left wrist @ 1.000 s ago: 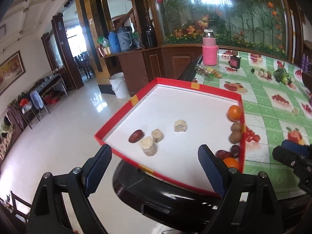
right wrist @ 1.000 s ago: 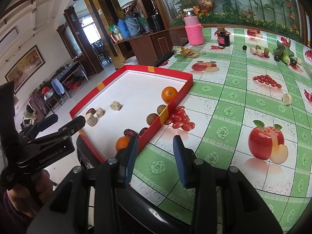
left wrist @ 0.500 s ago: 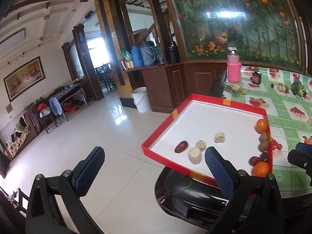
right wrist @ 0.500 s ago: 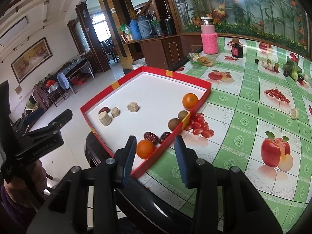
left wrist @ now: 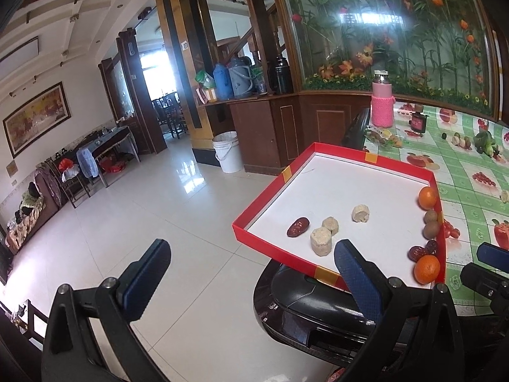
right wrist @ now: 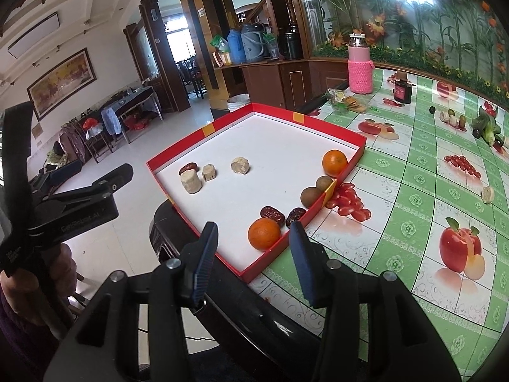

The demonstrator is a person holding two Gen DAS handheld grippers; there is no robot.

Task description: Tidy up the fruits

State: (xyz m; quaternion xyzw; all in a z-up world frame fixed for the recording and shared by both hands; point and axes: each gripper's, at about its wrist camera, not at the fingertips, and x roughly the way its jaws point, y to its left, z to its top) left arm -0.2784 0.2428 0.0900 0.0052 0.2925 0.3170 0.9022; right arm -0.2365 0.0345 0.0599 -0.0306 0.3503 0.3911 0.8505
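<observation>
**Both claws back off from the tray**

Backing away from the tray since a second ago, both claws now hang off the near edge of the desk [right wrist: 423, 191], and the tray looks farther off in both views. Left claw [left wrist: 251, 281] has widened and now stands fully apart over the floor, with nothing between its pads. Right claw [right wrist: 254, 258] has its jaws opening, a moderate gap, empty; it points at the tray's near corner without touching anything.

Nearest in the tray [right wrist: 222, 121] sits an orange [right wrist: 264, 234], just beside two dates [right wrist: 272, 214] against the right wall. A little farther along that wall lie two kiwis [right wrist: 311, 196], then a second orange [right wrist: 334, 162]. Across the tray, near its left wall, are a third date [right wrist: 188, 168] and three pale cakes [right wrist: 191, 182], well apart from the fruit on the right.

Farther out, loose items rest on the desk: a pale piece [right wrist: 487, 194] to the right, and small fruits and greens [right wrist: 485, 127] near the far edge, too small to name surely.

Judging by this, the job is partly done: most fruit is lined along the right wall, while the lone date among the cakes and the loose pieces on the desk seem left to sort.
</observation>
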